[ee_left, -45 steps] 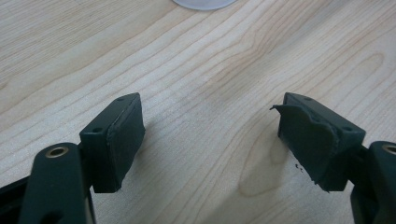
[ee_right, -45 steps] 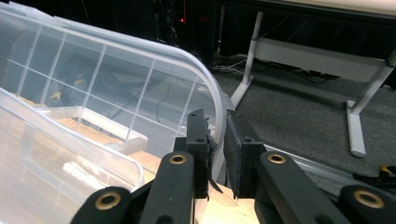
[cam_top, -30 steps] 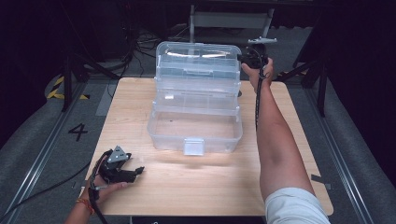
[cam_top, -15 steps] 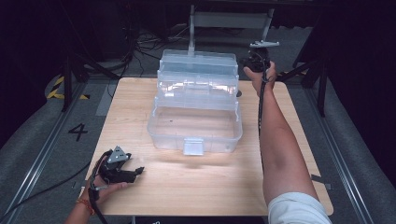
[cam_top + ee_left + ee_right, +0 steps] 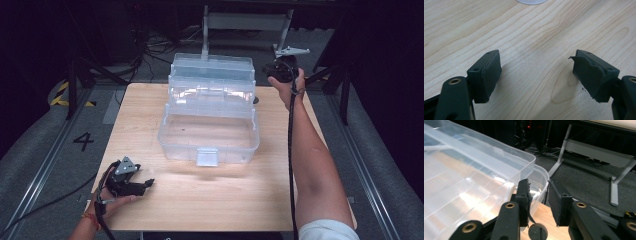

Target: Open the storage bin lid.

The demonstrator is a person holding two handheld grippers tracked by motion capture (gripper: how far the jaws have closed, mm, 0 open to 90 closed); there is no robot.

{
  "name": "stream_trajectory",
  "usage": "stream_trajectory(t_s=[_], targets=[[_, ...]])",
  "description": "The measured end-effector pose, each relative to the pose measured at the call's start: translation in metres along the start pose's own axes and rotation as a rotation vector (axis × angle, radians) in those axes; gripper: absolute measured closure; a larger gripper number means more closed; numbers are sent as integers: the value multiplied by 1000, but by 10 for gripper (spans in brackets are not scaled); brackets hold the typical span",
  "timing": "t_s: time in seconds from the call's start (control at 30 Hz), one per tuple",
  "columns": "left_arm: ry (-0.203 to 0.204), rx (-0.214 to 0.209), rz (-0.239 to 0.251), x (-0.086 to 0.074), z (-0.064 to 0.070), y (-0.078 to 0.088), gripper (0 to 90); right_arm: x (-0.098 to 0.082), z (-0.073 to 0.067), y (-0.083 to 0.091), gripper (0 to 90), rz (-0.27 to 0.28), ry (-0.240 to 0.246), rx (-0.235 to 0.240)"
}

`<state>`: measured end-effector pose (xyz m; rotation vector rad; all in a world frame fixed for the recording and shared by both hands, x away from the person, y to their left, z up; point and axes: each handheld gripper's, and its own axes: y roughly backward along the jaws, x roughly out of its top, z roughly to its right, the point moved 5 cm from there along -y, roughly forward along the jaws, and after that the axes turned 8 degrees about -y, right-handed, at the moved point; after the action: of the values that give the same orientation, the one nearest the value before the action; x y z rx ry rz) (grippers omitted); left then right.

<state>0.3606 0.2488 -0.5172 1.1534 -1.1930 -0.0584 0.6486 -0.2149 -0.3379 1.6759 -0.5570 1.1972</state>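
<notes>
wooden table (image 5: 225,195) | 1 clear box (image 5: 210,117) | 2 tongs (image 5: 134,184) (image 5: 281,70)

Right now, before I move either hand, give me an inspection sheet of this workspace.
Surface: wooden table, bare in front.
Job's things: clear plastic box, tiers spread open, bottom tub looks empty, latch facing the person.
Clutter: nothing seen.
Grippers: left gripper low at the near-left corner, fingers wide apart, holding nothing; right gripper at the box's far-right corner, narrow gap, box rim at its fingers, grip unclear.
Cables: right gripper's cable along the forearm; more on the floor behind.
Surroundings: grey floor, metal stand, dark background.
</notes>
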Motion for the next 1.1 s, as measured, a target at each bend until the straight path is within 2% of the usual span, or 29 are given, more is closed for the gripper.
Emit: stream_trajectory(t_s=[0.4,0.6,1.1], targets=[[-4,0,-1,0,0,0,231,-18,-18,38,625,-26,82,39],[-7,1,-1,0,0,0,231,-32,-26,57,574,-50,126,57],[-2,3,-1,0,0,0,229,-64,-28,99,487,-84,160,76]])
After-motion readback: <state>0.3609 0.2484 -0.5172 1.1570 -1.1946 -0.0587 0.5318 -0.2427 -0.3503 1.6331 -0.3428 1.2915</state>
